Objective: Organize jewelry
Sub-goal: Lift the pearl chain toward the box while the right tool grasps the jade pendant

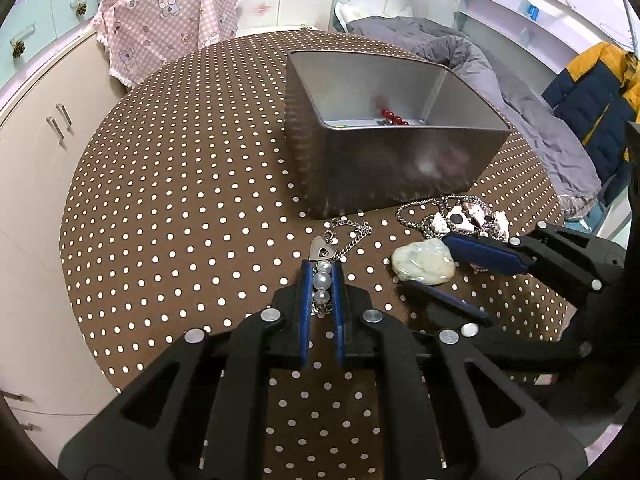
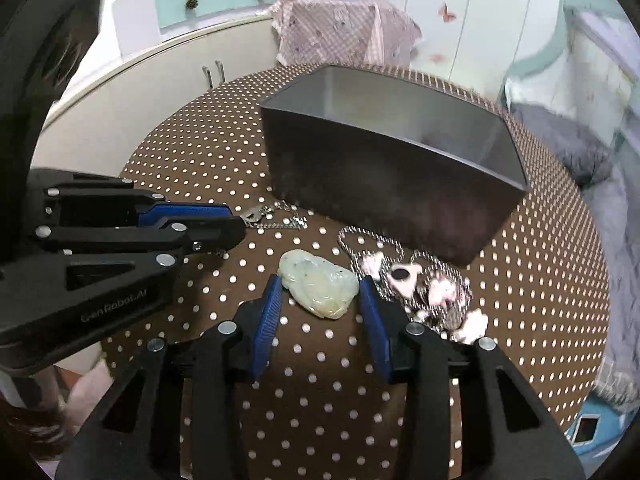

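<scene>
- A brown table (image 1: 180,200) with white dots sits in a bedroom, and a metal box (image 1: 384,160) stands on it, past both sets of fingers.
- The left gripper (image 1: 322,276) is pinched on a pearl chain (image 1: 323,280).
- The right gripper (image 2: 320,292) is wide open, with the jade stone (image 2: 320,288) between its fingers, not squeezed yet.
- Next, I think: close on the stone, then lift both over the box.
- A bead pile (image 2: 432,284) waits just right of the right fingers.

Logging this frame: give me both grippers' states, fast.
Left gripper: shut on the pearl bracelet.
Right gripper: open, fingers either side of the jade pendant, not clamping it.
</scene>
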`<state>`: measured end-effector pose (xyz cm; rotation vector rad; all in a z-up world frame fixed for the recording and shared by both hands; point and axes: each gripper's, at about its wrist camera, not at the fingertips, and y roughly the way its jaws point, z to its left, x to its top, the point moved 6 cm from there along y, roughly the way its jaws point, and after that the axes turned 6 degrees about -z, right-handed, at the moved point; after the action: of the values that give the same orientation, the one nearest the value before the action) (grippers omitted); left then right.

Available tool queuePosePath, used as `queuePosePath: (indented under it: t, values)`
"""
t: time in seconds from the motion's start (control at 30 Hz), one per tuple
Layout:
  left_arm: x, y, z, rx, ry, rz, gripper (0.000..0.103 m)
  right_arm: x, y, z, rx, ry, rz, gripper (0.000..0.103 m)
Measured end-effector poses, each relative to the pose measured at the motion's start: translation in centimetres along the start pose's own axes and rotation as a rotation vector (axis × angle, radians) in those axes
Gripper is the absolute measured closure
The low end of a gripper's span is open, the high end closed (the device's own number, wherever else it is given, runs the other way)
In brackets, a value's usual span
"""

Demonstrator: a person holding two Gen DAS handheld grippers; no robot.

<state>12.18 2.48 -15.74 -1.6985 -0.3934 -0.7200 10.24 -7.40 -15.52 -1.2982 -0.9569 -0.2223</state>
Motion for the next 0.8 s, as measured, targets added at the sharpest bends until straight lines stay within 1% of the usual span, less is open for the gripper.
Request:
queuePosePath:
  t: [0.1,0.2,0.47,0.8]
  values:
    - [-0.1,0.0,0.0,-0.003,-0.003,-0.002,0.094,0.2,0.3,-0.2,0.013,0.006,-0.011,0.066]
    - [0.0,0.0,0.1,-0.004,-0.004,-0.003,0.094,0.4,0.5,-0.2,0.008,-0.004,-0.016,0.066]
    - [0.2,-0.3,0.2,-0.016,-0.003,-0.007,0.094,0.9,0.6,-0.1,0.032,0.026,-0.008,0.066]
    - [1.0,-1.5,-0.3,-0.022,0.007,-0.044,0.094,1.1,-0.3,-0.7,0.04,0.056,-0.02,0.067]
